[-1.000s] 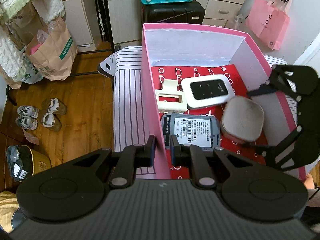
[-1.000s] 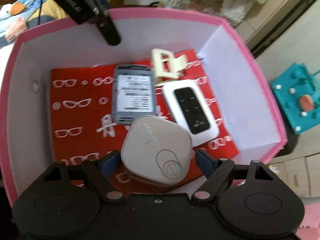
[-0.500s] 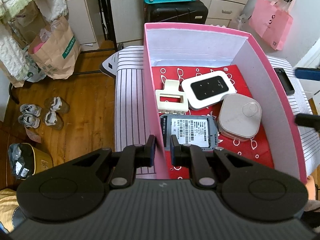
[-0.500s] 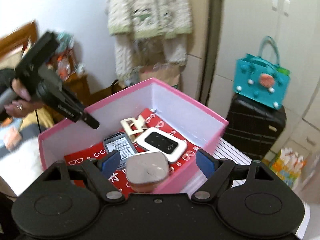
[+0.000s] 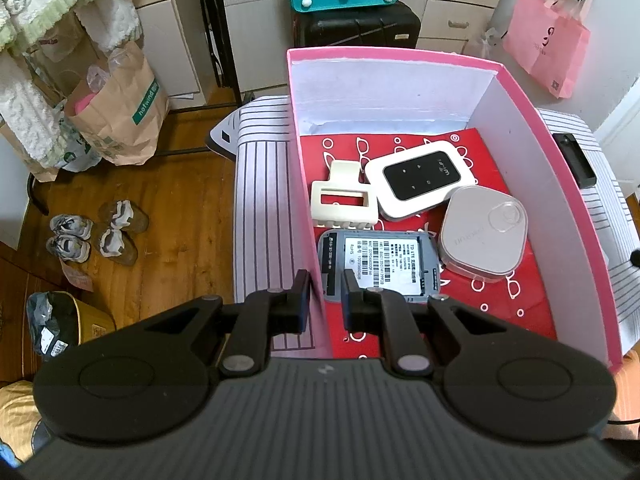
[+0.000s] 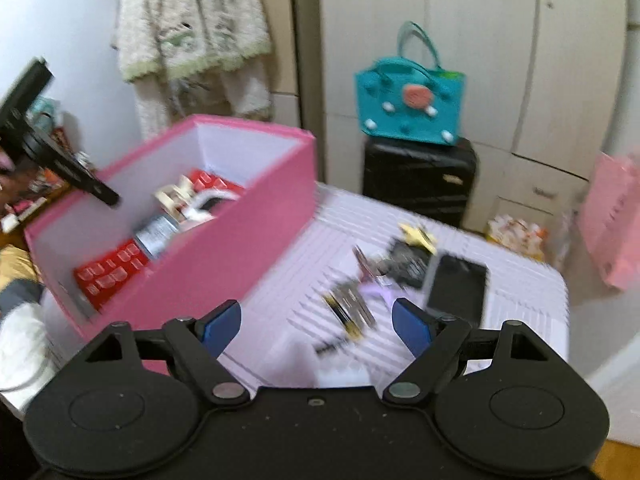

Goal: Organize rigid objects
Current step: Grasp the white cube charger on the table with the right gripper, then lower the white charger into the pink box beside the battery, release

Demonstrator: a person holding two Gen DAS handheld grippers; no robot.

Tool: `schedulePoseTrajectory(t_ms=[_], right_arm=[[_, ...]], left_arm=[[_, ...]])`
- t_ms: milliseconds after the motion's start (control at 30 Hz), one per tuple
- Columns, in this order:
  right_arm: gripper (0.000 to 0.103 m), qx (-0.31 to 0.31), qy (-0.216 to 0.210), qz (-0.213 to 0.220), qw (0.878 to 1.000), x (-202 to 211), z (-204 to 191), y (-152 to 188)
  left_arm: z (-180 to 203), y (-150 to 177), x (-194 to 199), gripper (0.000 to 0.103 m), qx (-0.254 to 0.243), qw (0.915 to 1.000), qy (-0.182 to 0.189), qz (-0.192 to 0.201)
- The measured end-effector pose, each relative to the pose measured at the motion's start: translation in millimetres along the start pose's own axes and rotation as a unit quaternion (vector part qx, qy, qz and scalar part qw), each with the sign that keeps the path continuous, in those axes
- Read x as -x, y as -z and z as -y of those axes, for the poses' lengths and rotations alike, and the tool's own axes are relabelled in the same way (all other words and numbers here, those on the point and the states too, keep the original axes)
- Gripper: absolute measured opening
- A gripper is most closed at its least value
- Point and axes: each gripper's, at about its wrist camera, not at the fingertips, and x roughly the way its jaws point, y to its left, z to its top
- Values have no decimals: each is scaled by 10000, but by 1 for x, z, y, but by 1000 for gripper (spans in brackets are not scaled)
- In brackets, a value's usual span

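A pink box (image 5: 516,80) stands on a striped table (image 5: 260,184). In it lie a cream hair claw (image 5: 344,200), a white pocket router (image 5: 420,178), a grey router back (image 5: 380,264) and a beige rounded case (image 5: 482,234). My left gripper (image 5: 325,300) is shut on the box's left wall, near its front corner. My right gripper (image 6: 316,326) is open and empty, above the table to the right of the box (image 6: 224,248). A black phone (image 6: 456,284) and several small items (image 6: 360,300) lie blurred beyond it.
A black flat object (image 5: 574,160) lies on the table right of the box. A black suitcase (image 6: 420,178) with a teal bag (image 6: 408,104) stands behind the table. A pink paper bag (image 5: 546,48) hangs at the right. Shoes (image 5: 96,232) and paper bags (image 5: 120,112) are on the wooden floor at left.
My right gripper let go of the beige case in the box, rose out and swung right over the table. The left gripper has kept its hold on the box wall.
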Motion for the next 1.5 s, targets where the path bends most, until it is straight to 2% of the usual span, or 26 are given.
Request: schedulePoseTrajectory(t_ms=[100,200,333,433,600,667,733,933,1200,1367,1500], right_arm=[[86,-147,259,-180,9994,-5,7,20],[86,-221,260,-410,9986,-14,9,36],[83,-186,191,-608,9978,-26,9,42],[82,-80,580,-517,9969,-32,8,39],[73,-58,203,-770,9968,-39,11,36],[58,78,164,-915,9956,-44,6,40],[48,279,333,-995,9941,-49,0,43],[48,74,330,-804,9962,-39,1,33],[48,56,-270,-253,9993,-13,-18,-14],[48,306,-942,116,9950,-2,-46,-54],[48,432,-1553,27,9869,-11,-71,-77]], left_arm=[[-1,0,0,13,12,10000,13,11],[0,1,1,13,14,10000,26,25],[0,1,1,13,1,10000,25,20],[0,0,1,13,12,10000,28,19],[0,0,1,13,5,10000,32,31],[0,0,1,13,16,10000,44,31],[-1,-1,1,13,29,10000,64,39],[-2,-1,1,13,25,10000,77,50],[-3,1,-1,13,20,9999,92,85],[-5,2,-1,13,37,9999,118,92],[-5,3,-1,13,40,9999,123,95]])
